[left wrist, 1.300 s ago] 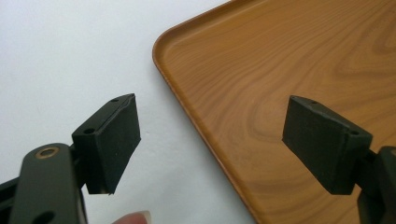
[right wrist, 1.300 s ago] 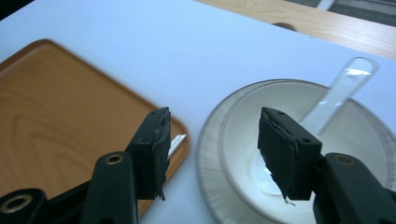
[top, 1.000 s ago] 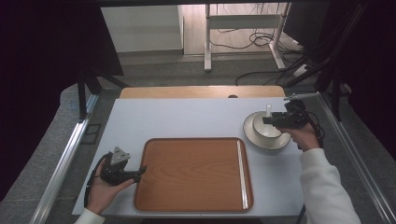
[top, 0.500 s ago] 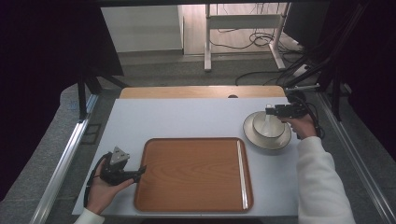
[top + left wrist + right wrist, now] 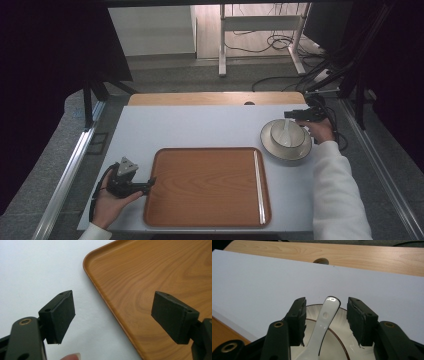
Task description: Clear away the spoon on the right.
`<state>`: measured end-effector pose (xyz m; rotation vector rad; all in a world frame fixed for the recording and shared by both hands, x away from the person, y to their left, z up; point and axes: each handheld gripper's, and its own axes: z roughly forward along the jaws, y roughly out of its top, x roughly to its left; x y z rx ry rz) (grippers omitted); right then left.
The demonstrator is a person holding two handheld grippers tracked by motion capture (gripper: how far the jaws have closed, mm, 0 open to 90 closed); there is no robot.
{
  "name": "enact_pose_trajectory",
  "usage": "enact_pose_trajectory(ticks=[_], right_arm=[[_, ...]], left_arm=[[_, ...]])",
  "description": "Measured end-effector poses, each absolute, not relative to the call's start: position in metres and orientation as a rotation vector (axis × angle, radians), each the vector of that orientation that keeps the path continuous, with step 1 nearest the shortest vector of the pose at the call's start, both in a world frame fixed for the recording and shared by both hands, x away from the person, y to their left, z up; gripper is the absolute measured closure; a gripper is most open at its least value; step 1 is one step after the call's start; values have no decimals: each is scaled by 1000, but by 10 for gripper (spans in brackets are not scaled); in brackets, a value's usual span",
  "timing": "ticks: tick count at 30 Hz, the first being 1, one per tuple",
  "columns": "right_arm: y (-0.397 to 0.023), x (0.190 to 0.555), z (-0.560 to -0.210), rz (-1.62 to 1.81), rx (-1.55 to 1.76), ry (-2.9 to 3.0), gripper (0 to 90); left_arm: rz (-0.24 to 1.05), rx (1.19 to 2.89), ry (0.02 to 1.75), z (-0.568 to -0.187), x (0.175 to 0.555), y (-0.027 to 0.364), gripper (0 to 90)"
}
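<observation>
A white spoon [image 5: 286, 132] stands in a white bowl [image 5: 290, 142] on a brown-rimmed plate [image 5: 270, 148] at the table's right. The spoon's handle leans toward the far rim. My right gripper [image 5: 295, 114] hovers at that rim. In the right gripper view its jaws have just been closing and flank the spoon handle [image 5: 327, 312] with a gap on both sides, so the right gripper [image 5: 327, 316] is open. My left gripper [image 5: 146, 186] rests open at the left edge of a wooden tray [image 5: 207, 185]. Its jaws straddle the tray rim [image 5: 100, 290] without touching it.
The white tabletop [image 5: 200, 125] ends at a wooden desk strip [image 5: 215, 98] with a cable hole [image 5: 321, 261] along the far side. Metal rails run down both sides of the table. Cables trail behind the right hand.
My right gripper has moved toward the far side of the bowl and dropped a little around the spoon handle, jaws narrower. The left gripper has stayed put.
</observation>
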<state>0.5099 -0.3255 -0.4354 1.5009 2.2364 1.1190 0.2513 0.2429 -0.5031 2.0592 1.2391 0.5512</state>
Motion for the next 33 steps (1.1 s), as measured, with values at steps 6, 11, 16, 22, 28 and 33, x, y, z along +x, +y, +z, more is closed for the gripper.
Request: enact_pose_trajectory(ticks=[6, 11, 16, 22, 28, 33], right_arm=[[-323, 516, -443, 1111, 1527, 2259, 552], [-322, 518, -448, 1122, 1550, 2274, 678], [-325, 519, -449, 1188, 1584, 2259, 769], [-326, 516, -444, 1236, 1558, 2233, 845], [-320, 509, -430, 1211, 1466, 2232, 856], [-316, 500, -415, 1225, 1395, 2212, 858]], left_arm=[[560, 2052, 1245, -504, 251, 244, 189], [565, 2044, 1250, -503, 251, 244, 190], [565, 2052, 1249, -503, 251, 245, 190], [561, 2055, 1251, -504, 251, 246, 190], [560, 2057, 1249, -503, 251, 246, 190], [562, 2050, 1250, -503, 251, 245, 190]])
